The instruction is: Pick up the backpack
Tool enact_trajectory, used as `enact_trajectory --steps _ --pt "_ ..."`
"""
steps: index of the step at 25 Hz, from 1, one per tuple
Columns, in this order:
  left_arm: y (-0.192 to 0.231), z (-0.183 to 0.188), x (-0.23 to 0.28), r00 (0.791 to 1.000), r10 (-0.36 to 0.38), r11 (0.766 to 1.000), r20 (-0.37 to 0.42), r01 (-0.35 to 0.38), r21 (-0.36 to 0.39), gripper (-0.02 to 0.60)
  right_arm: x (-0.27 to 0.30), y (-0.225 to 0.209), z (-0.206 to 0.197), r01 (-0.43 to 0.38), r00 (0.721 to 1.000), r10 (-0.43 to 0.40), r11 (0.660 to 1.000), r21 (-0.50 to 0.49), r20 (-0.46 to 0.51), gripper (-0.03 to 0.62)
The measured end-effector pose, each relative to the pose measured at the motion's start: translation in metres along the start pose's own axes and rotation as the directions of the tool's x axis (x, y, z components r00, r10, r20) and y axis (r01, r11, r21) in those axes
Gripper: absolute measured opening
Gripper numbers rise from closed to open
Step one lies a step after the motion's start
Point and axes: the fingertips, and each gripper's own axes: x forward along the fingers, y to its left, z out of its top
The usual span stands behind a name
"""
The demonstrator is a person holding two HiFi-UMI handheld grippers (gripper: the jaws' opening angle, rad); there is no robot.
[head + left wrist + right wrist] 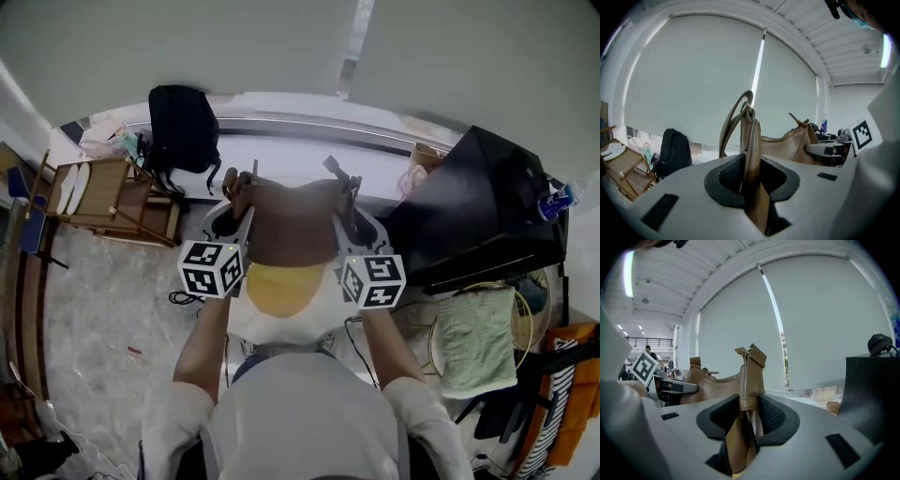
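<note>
A brown leather backpack (292,225) hangs in the air in front of the person, held at both upper ends. My left gripper (236,204) is shut on its left strap (751,140), which stands upright between the pads in the left gripper view. My right gripper (352,214) is shut on the right strap tab (749,380) with its metal ring. In the left gripper view the bag's zipped body (790,145) stretches to the right toward the other gripper. In the right gripper view the bag's body (710,387) lies to the left.
A black backpack (183,131) leans on the window sill at the back left, and a wooden folding chair (103,197) stands beside it. A black box (478,216) stands at the right, with a green towel (476,342) on a round basket below it. Something yellow (281,289) lies under the bag.
</note>
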Motion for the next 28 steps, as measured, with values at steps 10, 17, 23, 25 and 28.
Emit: enact_trajectory --steps 10,17,23,25,28 --pt "-0.017 0.024 -0.025 0.998 0.009 1.0 0.065 -0.01 0.015 0.094 -0.022 0.006 0.031 -0.007 0.998 0.009 0.999 -0.042 0.063 0.149" --pt "-0.025 0.038 -0.048 0.994 0.02 0.999 0.106 -0.025 0.048 0.092 -0.038 0.018 0.044 0.006 0.993 0.002 0.997 -0.074 0.116 0.147" --pt "-0.027 0.041 -0.059 0.992 0.025 0.998 0.122 -0.031 0.047 0.092 -0.044 0.025 0.049 0.001 0.992 0.01 0.997 -0.083 0.127 0.147" --pt "-0.027 0.04 -0.061 0.992 0.026 0.998 0.122 -0.032 0.045 0.092 -0.046 0.026 0.049 -0.001 0.992 0.011 0.997 -0.083 0.126 0.147" --pt "-0.027 0.039 -0.062 0.992 0.027 0.999 0.12 -0.032 0.039 0.092 -0.047 0.027 0.049 -0.001 0.992 0.012 0.996 -0.087 0.125 0.147"
